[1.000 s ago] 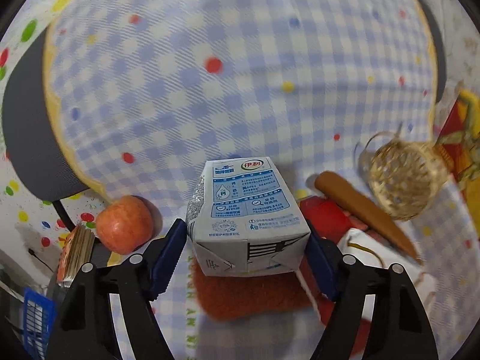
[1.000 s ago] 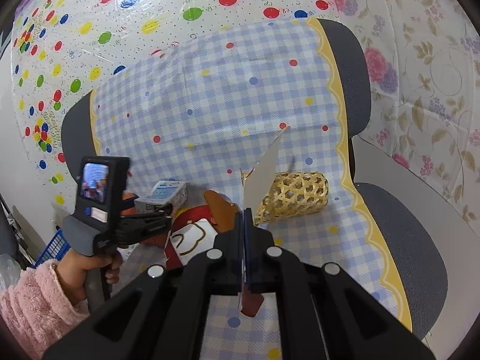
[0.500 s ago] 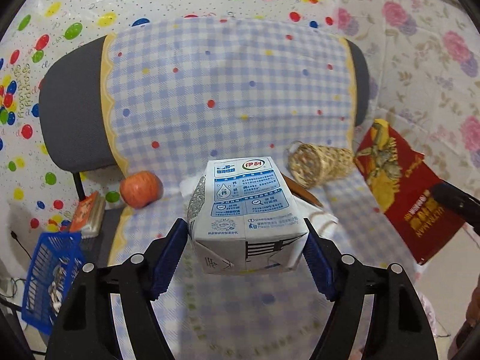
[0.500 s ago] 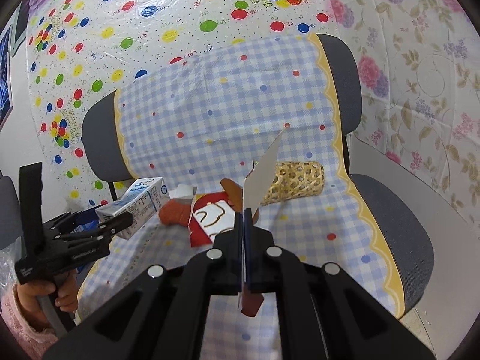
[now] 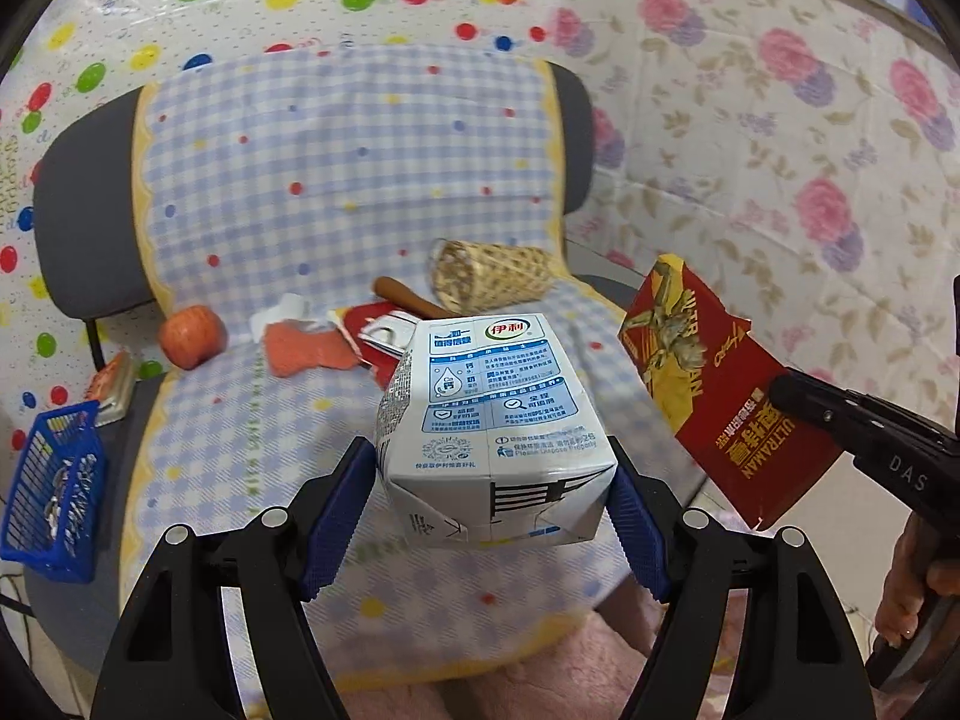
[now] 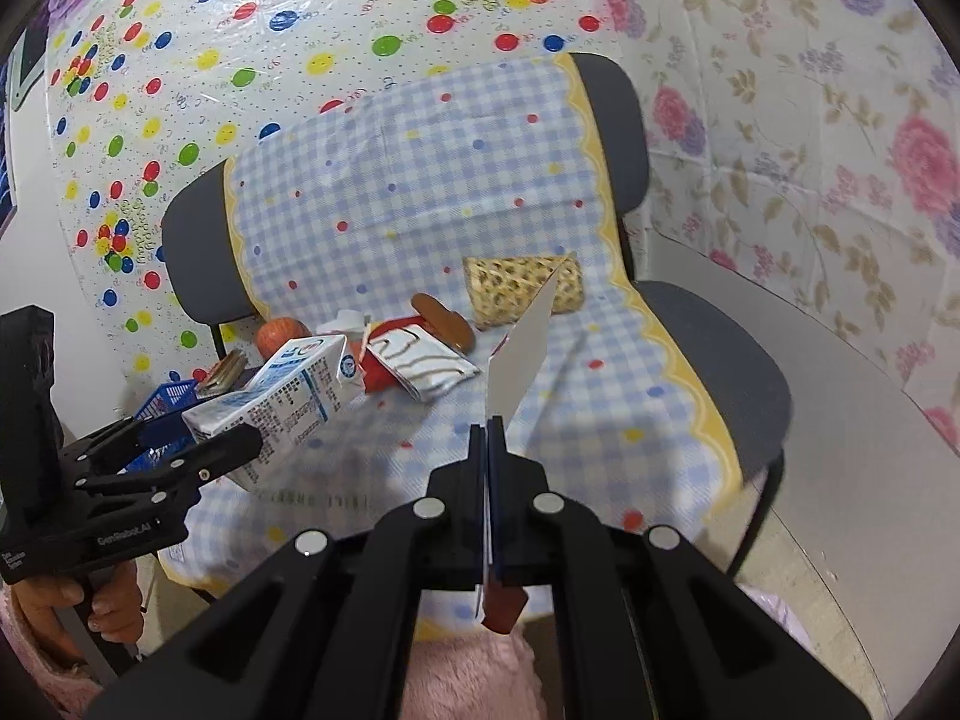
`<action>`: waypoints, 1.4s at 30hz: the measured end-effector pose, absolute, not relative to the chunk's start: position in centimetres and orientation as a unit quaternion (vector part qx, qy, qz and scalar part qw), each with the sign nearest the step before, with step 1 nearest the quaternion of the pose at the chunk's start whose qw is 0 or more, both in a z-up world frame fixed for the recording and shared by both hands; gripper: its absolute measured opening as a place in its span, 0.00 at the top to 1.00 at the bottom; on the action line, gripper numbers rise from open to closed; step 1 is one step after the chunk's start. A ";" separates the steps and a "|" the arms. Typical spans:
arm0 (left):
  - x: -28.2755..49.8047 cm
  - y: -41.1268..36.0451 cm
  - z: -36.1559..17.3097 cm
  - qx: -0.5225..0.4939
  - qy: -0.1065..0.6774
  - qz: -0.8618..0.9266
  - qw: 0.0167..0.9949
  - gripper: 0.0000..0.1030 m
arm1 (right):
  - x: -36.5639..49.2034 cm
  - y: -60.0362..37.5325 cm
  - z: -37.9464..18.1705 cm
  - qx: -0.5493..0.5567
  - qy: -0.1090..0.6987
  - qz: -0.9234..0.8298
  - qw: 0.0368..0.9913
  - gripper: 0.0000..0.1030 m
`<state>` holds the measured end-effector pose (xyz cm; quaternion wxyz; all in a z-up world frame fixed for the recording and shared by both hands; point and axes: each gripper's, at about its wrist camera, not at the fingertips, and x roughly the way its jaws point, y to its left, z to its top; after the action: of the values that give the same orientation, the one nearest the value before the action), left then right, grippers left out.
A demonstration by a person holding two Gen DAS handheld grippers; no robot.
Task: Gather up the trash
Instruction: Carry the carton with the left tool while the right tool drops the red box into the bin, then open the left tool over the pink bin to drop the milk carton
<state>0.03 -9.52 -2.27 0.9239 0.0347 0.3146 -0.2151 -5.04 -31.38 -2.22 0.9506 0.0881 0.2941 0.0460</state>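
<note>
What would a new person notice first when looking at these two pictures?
First, the white and blue milk carton, clamped between the blue pads of the left gripper and held in the air in front of the chair. Next, the red Ultraman card, pinched at its lower part by the right gripper, off the chair's right side. Behind them, the blue checked cloth covers the chair, with an apple and a woven basket on the seat.

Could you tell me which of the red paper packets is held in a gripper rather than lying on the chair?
The Ultraman packet, clamped in the right gripper; the other red wrapper lies on the seat.
</note>
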 end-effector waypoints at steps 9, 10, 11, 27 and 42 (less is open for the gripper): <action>-3.8 -15.6 -4.6 0.072 0.330 -0.310 0.889 0.28 | -12.4 -35.5 -4.5 0.097 0.317 -0.051 0.942 0.98; -4.1 -16.3 -4.9 0.077 0.332 -0.320 0.884 0.28 | -13.2 -36.1 -5.0 0.099 0.321 -0.065 0.940 0.98; -4.4 -17.2 -5.2 0.082 0.334 -0.331 0.879 0.28 | -13.8 -36.7 -5.5 0.103 0.325 -0.076 0.937 0.98; -6.1 -25.3 -8.8 0.133 0.371 -0.415 0.820 0.28 | -16.6 -42.4 -8.8 0.151 0.326 -0.153 0.921 0.54; -4.1 -25.7 -10.4 0.147 0.387 -0.389 0.823 0.15 | -15.0 -43.4 -8.6 0.167 0.322 -0.135 0.922 0.54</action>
<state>-4.11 -25.69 -10.44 0.8229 0.1469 0.3867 -0.3895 -14.99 -43.39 -8.61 0.9220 0.1674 0.3221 -0.1352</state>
